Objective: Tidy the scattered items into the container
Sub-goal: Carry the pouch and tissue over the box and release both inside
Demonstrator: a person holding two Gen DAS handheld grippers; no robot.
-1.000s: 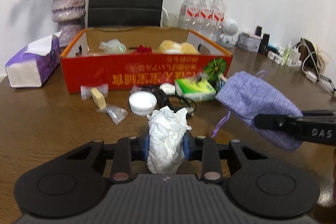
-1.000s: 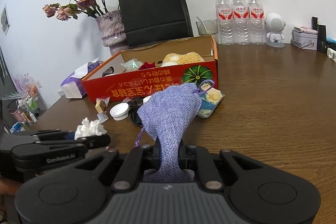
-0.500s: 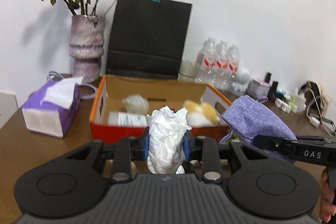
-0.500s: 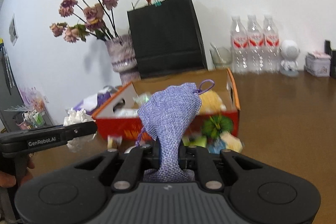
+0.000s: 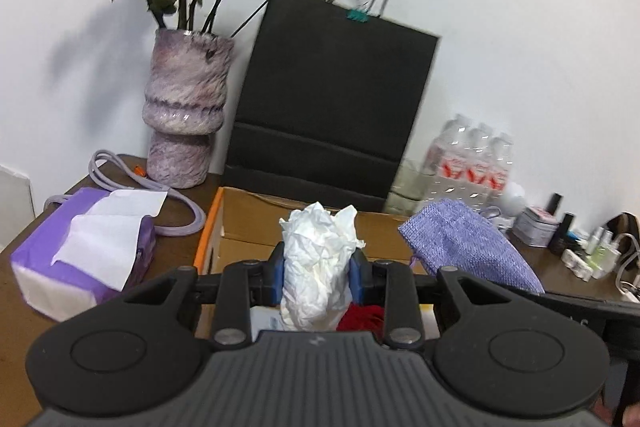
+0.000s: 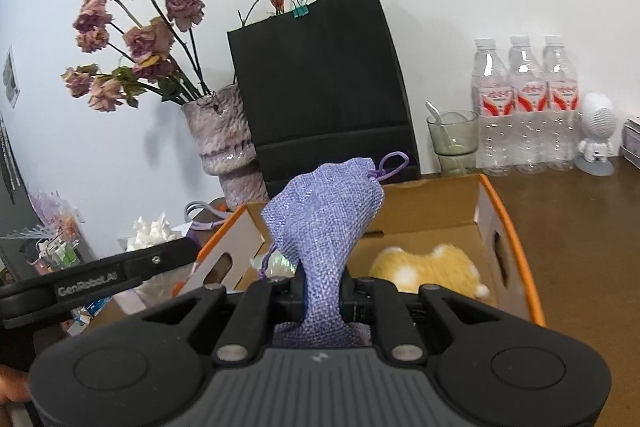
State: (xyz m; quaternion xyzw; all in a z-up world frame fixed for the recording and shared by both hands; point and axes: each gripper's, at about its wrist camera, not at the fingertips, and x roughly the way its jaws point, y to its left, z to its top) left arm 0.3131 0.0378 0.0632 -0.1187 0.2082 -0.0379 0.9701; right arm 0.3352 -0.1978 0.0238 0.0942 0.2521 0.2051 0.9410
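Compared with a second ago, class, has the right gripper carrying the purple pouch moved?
Yes. The right gripper with its purple pouch has advanced toward the cardboard box, now hanging over its open interior.

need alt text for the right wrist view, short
The right gripper pinches a purple drawstring pouch above an open orange cardboard box holding a yellow plush toy. A black paper bag, vase of dried roses and three water bottles stand behind.

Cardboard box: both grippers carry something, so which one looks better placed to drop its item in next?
Right, probably. The right gripper, shut on the purple pouch, hangs over the cardboard box interior. The left gripper with its crumpled tissue seems nearer the box's left wall.
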